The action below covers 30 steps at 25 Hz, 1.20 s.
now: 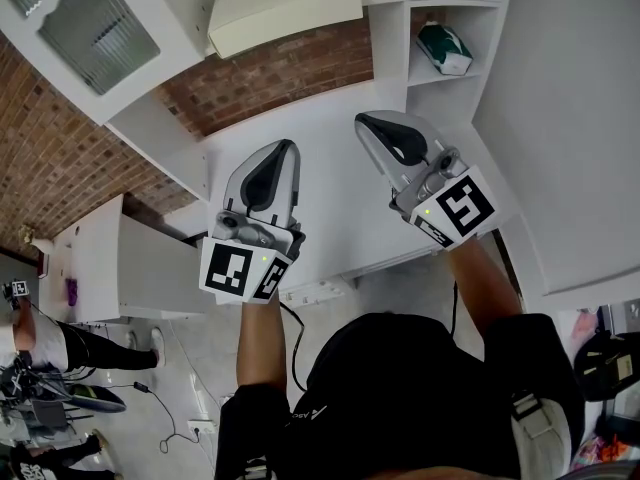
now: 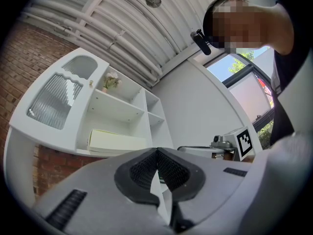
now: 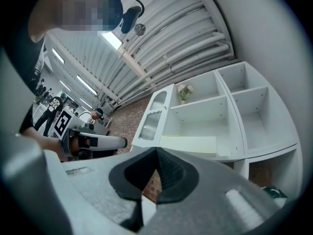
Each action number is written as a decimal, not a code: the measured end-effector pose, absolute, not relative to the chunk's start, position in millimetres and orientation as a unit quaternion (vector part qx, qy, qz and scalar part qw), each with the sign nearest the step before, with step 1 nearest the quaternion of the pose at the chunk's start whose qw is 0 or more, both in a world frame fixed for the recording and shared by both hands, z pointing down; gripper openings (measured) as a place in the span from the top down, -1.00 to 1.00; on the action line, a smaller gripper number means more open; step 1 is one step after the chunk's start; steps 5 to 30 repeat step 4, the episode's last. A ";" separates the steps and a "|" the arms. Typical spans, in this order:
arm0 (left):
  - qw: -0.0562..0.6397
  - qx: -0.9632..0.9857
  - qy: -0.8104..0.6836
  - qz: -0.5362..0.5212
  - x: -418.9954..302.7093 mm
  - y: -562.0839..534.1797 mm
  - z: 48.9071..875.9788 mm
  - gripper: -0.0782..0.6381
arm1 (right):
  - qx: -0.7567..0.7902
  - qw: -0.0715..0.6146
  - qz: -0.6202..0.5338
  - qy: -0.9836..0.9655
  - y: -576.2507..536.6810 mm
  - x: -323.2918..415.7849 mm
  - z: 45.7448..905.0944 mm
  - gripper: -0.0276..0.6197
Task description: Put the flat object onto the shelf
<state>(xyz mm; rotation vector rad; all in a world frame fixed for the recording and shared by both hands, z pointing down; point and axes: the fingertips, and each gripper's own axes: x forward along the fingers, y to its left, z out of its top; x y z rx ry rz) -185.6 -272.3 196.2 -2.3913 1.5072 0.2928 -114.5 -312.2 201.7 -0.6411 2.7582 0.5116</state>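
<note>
Flat object (image 1: 285,13) is not between any fingers right now. The left gripper (image 2: 156,153) has its jaws pressed together with nothing between them. It's the same story on the right gripper (image 3: 156,153): jaws closed tip to tip and empty. Both point slightly upward, side by side but apart, over the white counter (image 1: 335,203). Just past the fingertips is a strip of brick wall (image 1: 275,73). Above that, straight ahead of both pairs of tips, the cream-coloured flat object lies on its broad face in the wide compartment of the shelf (image 3: 195,124). One level higher there's a little flower sprig (image 2: 110,81). Off beyond the right fingertips, a green-and-white packet (image 1: 445,48) sits in a lower cubby. By my read the placing looks done, with the object resting on the board and neither hand touching it. Nothing seems left except drawing the grippers away.
</note>
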 end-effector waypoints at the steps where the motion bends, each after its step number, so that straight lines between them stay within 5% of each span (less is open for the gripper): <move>1: 0.149 -0.832 0.524 0.102 -185.5 -273.0 196.2 0.79 | -0.221 0.131 0.177 0.950 -312.8 -114.3 201.7 0.91; 30: 0.149 -0.832 0.524 0.102 -185.3 -275.5 196.7 0.79 | -0.220 0.131 0.178 0.950 -314.7 -113.6 202.0 0.91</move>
